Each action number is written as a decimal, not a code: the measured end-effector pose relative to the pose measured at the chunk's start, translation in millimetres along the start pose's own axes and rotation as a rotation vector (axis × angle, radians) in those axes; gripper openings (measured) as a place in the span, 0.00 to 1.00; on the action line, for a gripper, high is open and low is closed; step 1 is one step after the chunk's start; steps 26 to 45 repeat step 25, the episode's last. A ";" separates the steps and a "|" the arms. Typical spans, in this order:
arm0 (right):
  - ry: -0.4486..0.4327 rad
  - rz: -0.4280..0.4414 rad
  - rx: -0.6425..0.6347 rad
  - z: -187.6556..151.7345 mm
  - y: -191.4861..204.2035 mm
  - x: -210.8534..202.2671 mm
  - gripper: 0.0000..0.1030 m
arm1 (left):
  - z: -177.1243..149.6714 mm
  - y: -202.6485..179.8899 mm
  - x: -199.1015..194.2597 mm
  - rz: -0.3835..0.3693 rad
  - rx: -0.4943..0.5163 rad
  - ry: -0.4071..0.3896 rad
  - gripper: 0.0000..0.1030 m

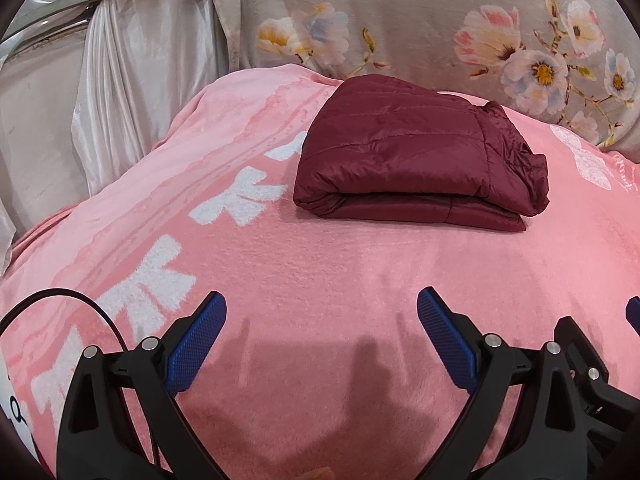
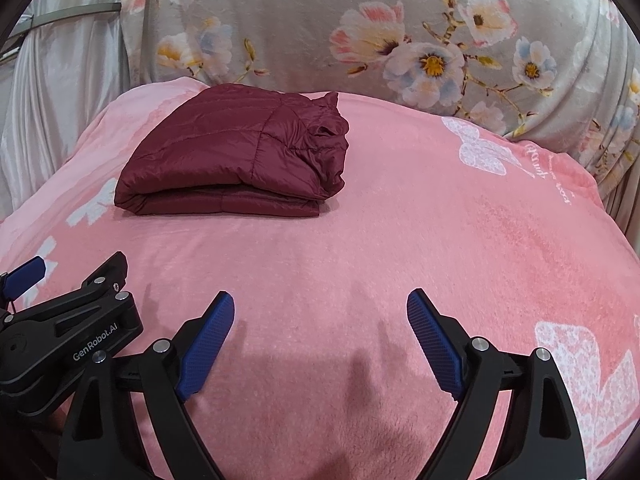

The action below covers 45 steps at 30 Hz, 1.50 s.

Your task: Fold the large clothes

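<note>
A dark red quilted jacket point(image 1: 416, 156) lies folded into a thick rectangle on the pink blanket point(image 1: 320, 272), its collar bunched at the right end. In the right wrist view the same jacket point(image 2: 236, 160) sits at the upper left. My left gripper point(image 1: 322, 308) hovers open over bare blanket, well short of the jacket, with nothing between its blue pads. My right gripper point(image 2: 320, 308) is also open and empty, to the right of the left one and nearer than the jacket. Part of the left gripper point(image 2: 68, 320) shows at that view's left edge.
A grey floral cover point(image 1: 440, 20) rises behind the blanket like a backrest. White satin drapery point(image 1: 120, 80) hangs at the far left beside a glass edge. The pink blanket point(image 2: 440, 240) carries white butterfly prints. A black cable point(image 1: 60, 300) loops by the left gripper.
</note>
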State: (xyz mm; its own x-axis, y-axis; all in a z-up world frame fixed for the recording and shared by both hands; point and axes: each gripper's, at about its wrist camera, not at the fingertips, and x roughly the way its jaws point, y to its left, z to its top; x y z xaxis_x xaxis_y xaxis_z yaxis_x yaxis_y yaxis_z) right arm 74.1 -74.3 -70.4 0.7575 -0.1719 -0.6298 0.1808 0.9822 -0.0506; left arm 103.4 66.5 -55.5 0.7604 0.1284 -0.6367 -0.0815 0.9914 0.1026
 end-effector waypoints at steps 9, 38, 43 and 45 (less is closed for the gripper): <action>0.000 0.001 0.004 0.2 -1.0 1.0 0.84 | -0.2 -0.7 -1.0 0.002 0.005 0.002 0.91; -0.002 -0.001 0.012 -1.4 -3.6 0.9 0.84 | 0.0 -4.8 -3.0 0.011 0.018 -0.014 0.88; -0.002 -0.001 0.012 -1.4 -3.6 0.9 0.84 | 0.0 -4.8 -3.0 0.011 0.018 -0.014 0.88; -0.002 -0.001 0.012 -1.4 -3.6 0.9 0.84 | 0.0 -4.8 -3.0 0.011 0.018 -0.014 0.88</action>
